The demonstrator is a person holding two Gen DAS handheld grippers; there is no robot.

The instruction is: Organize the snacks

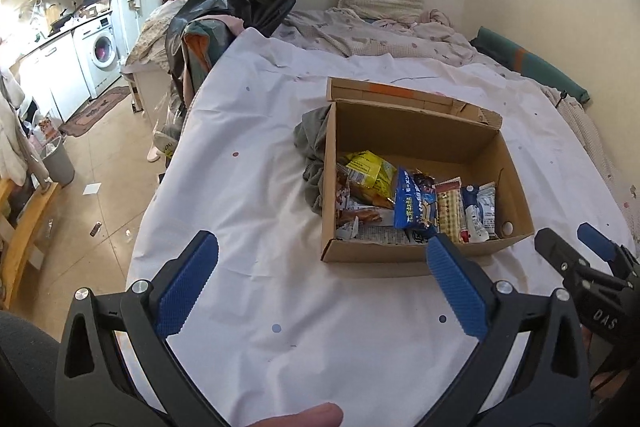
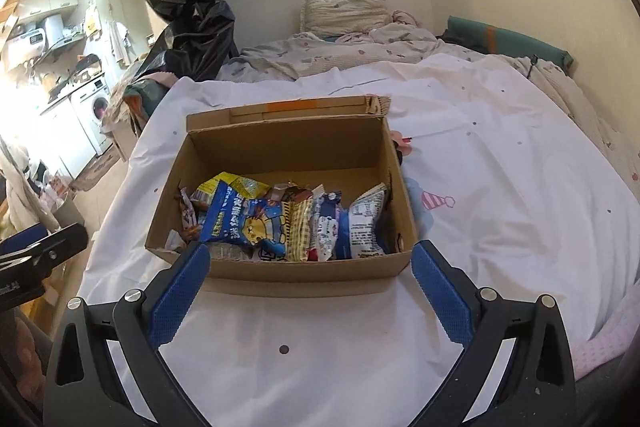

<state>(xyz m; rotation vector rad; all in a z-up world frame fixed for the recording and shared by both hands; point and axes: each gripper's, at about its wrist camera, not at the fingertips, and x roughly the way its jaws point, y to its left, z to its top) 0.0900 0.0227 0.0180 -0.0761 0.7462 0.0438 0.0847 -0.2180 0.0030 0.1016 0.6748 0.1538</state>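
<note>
Left wrist view: the cardboard box (image 1: 420, 183) is seen lying open on a white sheet (image 1: 260, 187) spread over a bed, and everything else is placed relative to it. Inside the box, toward its near wall, snack packets are stacked: a yellow packet (image 1: 370, 171) is seen at the left, a blue packet (image 1: 414, 205) is propped upright near the middle, a checked beige packet (image 1: 450, 211) is set just beside it, and a white-and-blue packet (image 1: 480, 211) is seen to the right of that. The far half of the box floor is left bare. A grey cloth (image 1: 314, 151) is bunched against the box's left wall, outside it. The left gripper (image 1: 320, 259) is held in front of the near wall with its blue-padded jaws spread wide apart and nothing between them but sheet; its right pad overlaps the near-right part of the box in the picture, though contact cannot be told. A fingertip (image 1: 304, 417) is seen at the bottom edge. The right gripper (image 1: 568, 247) is seen to the right of the box. From the right wrist view, the box (image 2: 288, 147) is framed almost centrally, and the right gripper (image 2: 310, 259) is shown with its jaws wide apart, one pad at each near corner of the box, gripping nothing. Beyond the box, a pillow (image 2: 344, 11) and rumpled bedding (image 2: 340, 51) are seen against the wall; to its left, a black plastic bag (image 2: 188, 7) is hung, and a washing machine (image 2: 96, 107) is visible further left.
</note>
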